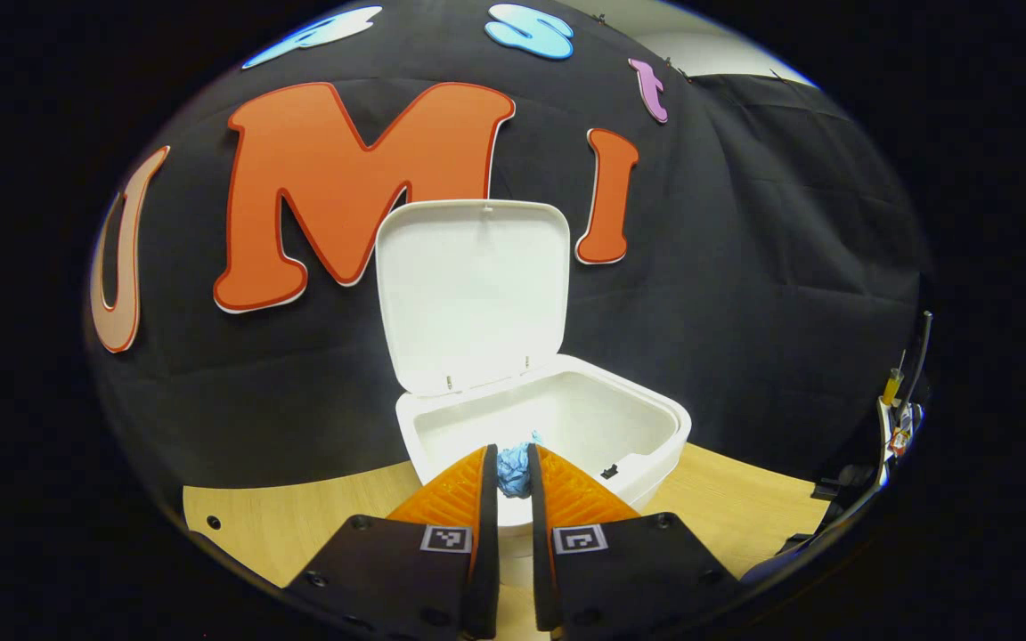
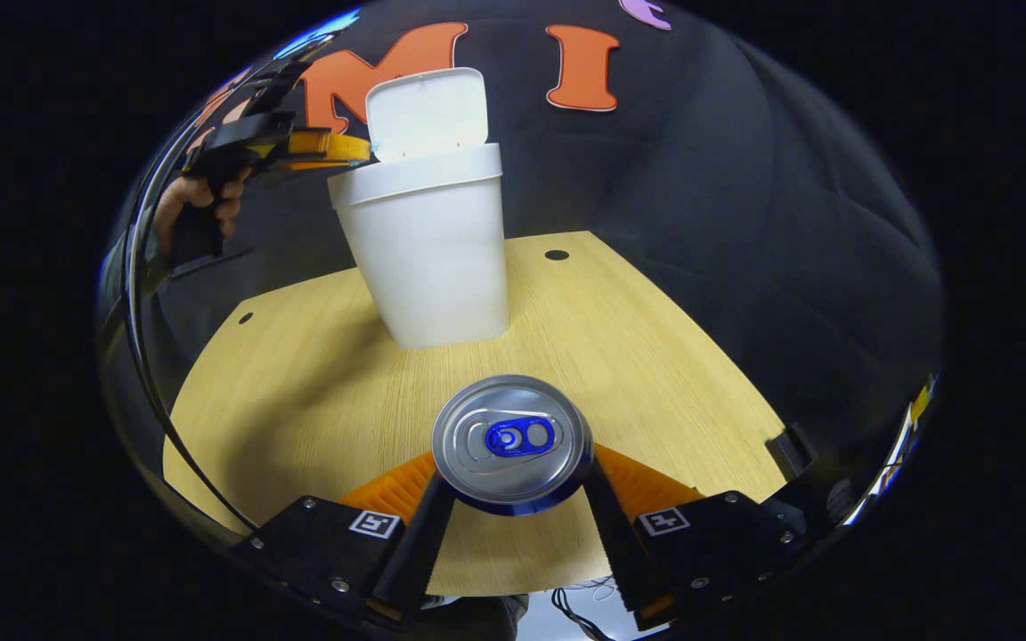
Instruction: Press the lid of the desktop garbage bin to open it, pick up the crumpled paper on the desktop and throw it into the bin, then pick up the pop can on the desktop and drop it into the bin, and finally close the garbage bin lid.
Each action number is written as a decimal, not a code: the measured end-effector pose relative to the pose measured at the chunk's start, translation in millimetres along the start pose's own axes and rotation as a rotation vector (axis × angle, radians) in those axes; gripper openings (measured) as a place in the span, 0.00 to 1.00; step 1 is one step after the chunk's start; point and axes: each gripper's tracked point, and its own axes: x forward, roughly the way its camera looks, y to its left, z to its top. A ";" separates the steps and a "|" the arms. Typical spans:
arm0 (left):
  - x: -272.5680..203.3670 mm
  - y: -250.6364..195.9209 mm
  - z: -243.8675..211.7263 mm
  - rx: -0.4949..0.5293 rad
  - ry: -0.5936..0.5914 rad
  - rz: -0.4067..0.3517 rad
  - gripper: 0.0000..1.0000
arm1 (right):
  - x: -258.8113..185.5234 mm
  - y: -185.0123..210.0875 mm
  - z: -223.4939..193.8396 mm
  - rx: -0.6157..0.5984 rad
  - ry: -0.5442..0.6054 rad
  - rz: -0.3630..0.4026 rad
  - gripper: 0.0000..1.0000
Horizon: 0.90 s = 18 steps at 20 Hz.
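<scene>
The white bin (image 1: 655,418) stands with its lid (image 1: 473,285) swung up against the wall. My left gripper (image 1: 513,456) is shut on a blue crumpled paper (image 1: 513,476), held just at the bin's near rim, above the opening. In the right gripper view the silver top of the upright pop can (image 2: 511,441) sits between the fingers of my right gripper (image 2: 513,499), which press on both its sides over the wooden table (image 2: 299,383). Farther off stands the bin (image 2: 428,258) with its raised lid (image 2: 427,111). A hand (image 2: 197,209) holds the left gripper (image 2: 326,147) at the bin's top edge.
The bin stands at the back of the light wooden table (image 1: 299,525), close to the black cloth wall. Small round holes (image 2: 556,255) dot the tabletop. Cables and small parts (image 1: 900,409) hang at the far right edge. A dark bracket (image 2: 789,450) sits on the table's right edge.
</scene>
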 end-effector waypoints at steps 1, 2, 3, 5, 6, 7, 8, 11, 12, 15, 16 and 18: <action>1.2 0.1 -2.7 -0.005 0.011 0.001 0.19 | -1.3 -3.3 10.2 0.001 -0.018 -0.003 0.82; 2.7 -1.0 -5.0 -0.012 0.016 -0.001 0.19 | -2.9 -6.0 17.8 -0.002 -0.031 -0.008 0.82; 5.0 -1.6 -7.0 -0.013 0.022 0.000 0.19 | -4.1 -6.9 27.0 -0.006 -0.045 -0.009 0.82; 5.5 0.3 -11.2 -0.002 0.033 0.001 0.22 | -7.1 -8.3 46.5 -0.019 -0.076 -0.008 0.82; 5.8 1.5 -11.4 -0.002 0.032 0.003 0.24 | -7.5 -8.6 55.6 -0.025 -0.088 -0.009 0.82; 4.7 1.5 -11.3 -0.007 0.030 0.004 0.24 | -8.6 -10.5 66.4 -0.037 -0.103 -0.011 0.82; 2.2 2.0 -11.1 -0.009 0.031 0.007 0.27 | -10.1 -11.1 75.5 -0.046 -0.112 -0.013 0.82; 0.1 4.6 -11.1 -0.004 0.032 0.004 0.28 | -15.6 -8.7 110.7 -0.070 -0.164 -0.001 0.82; -2.6 6.6 -10.9 -0.002 0.029 0.004 0.30 | -19.0 -7.7 121.2 -0.076 -0.178 0.001 0.82; -9.2 11.5 -8.9 0.016 0.015 0.003 0.48 | -21.5 -13.1 150.7 -0.110 -0.205 -0.015 0.82; -12.9 10.7 -9.3 0.023 0.013 0.003 0.53 | -21.3 -16.0 158.7 -0.125 -0.214 -0.028 0.82; -18.6 12.5 -9.1 0.032 0.009 0.006 0.61 | -24.0 -14.9 177.3 -0.152 -0.235 -0.026 0.82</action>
